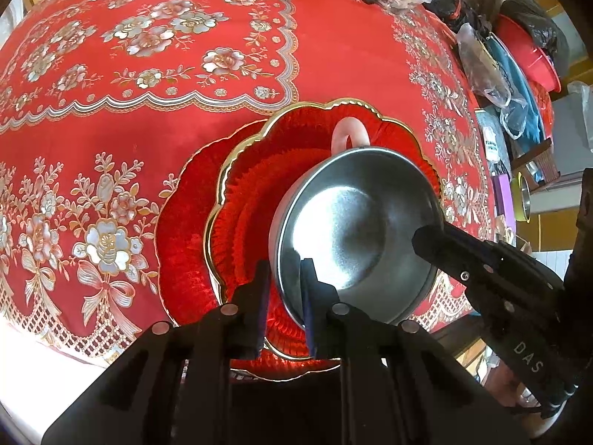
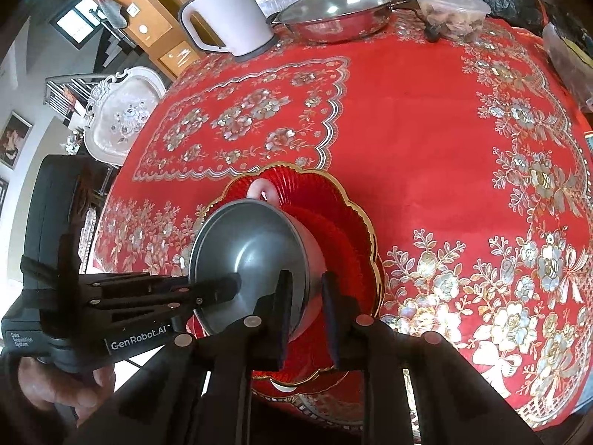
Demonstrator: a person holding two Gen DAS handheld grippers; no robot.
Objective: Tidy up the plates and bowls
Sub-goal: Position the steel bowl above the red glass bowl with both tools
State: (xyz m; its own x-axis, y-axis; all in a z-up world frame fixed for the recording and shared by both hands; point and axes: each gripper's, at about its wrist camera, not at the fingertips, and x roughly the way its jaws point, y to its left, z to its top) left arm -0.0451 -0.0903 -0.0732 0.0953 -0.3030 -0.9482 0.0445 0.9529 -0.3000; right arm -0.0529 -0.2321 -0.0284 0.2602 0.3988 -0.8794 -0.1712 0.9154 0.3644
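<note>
Two red plates (image 1: 192, 230), stacked at centre frame on the bench (image 1: 333, 55) (red floral cloth), carry a steel bowl (image 1: 352, 230). Left tongs (image 1: 285, 293) and right tongs (image 2: 305, 296) each clamp its rim.

A red floral-clothed table (image 2: 426, 118) carries stacked red plates (image 2: 344, 230), a lidded pan (image 2: 333, 11) and a white jug (image 2: 226, 11).
</note>
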